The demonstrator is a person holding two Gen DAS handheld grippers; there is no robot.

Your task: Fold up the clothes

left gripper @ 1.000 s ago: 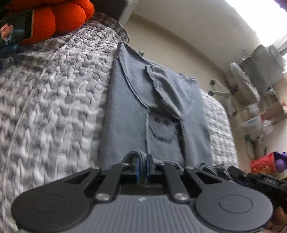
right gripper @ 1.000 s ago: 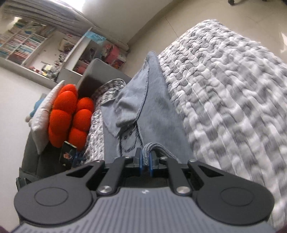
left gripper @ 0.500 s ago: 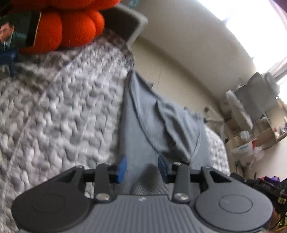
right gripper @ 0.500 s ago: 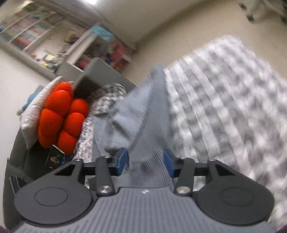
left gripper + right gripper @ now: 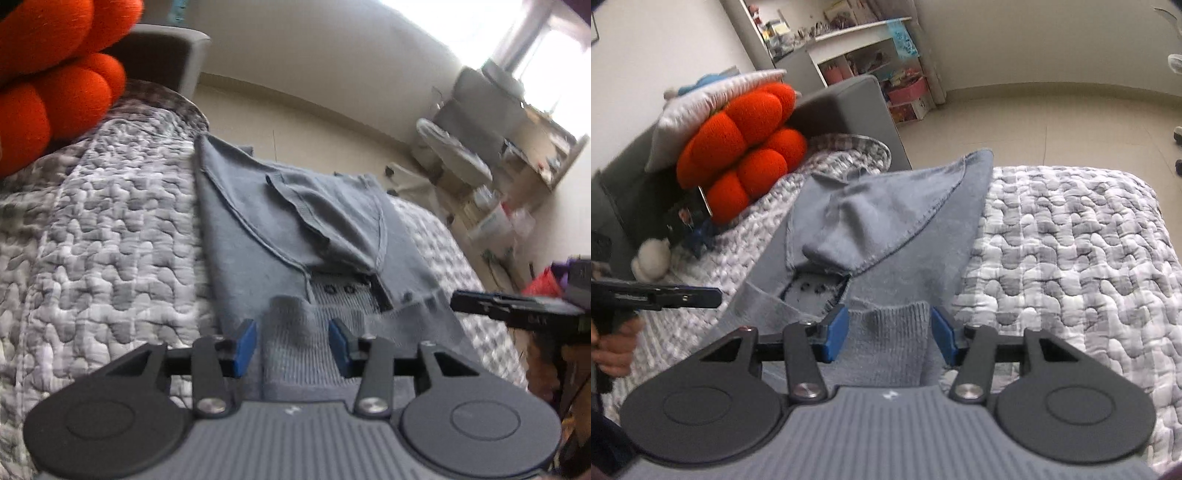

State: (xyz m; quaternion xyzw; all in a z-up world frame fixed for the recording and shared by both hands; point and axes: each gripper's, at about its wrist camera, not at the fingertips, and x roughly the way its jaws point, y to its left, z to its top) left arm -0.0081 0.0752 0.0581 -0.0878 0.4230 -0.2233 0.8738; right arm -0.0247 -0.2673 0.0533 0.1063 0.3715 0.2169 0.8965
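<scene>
A grey-blue knit sweater (image 5: 258,221) lies on a quilted bed cover (image 5: 92,240), sleeves folded in across its body. Its ribbed hem (image 5: 295,347) is turned up over the body and rests loosely between the blue pads of my left gripper (image 5: 292,343), which is open. From the right wrist view the same sweater (image 5: 905,229) shows a small dark face motif (image 5: 812,286) under the sleeve. The hem (image 5: 890,343) also lies between the spread fingers of my right gripper (image 5: 889,332), open and not pinching it.
An orange lobed cushion (image 5: 746,147) and a white pillow (image 5: 701,96) lean on the grey headboard (image 5: 849,99) at the left. A hand (image 5: 613,350) holds the left tool. Shelves (image 5: 871,66) and tiled floor (image 5: 1034,122) lie beyond the bed; a fan (image 5: 454,155) stands right.
Both grippers were shut on the hem a second ago, carried it up over the sweater and opened. The hem now lies loose between the fingers.
</scene>
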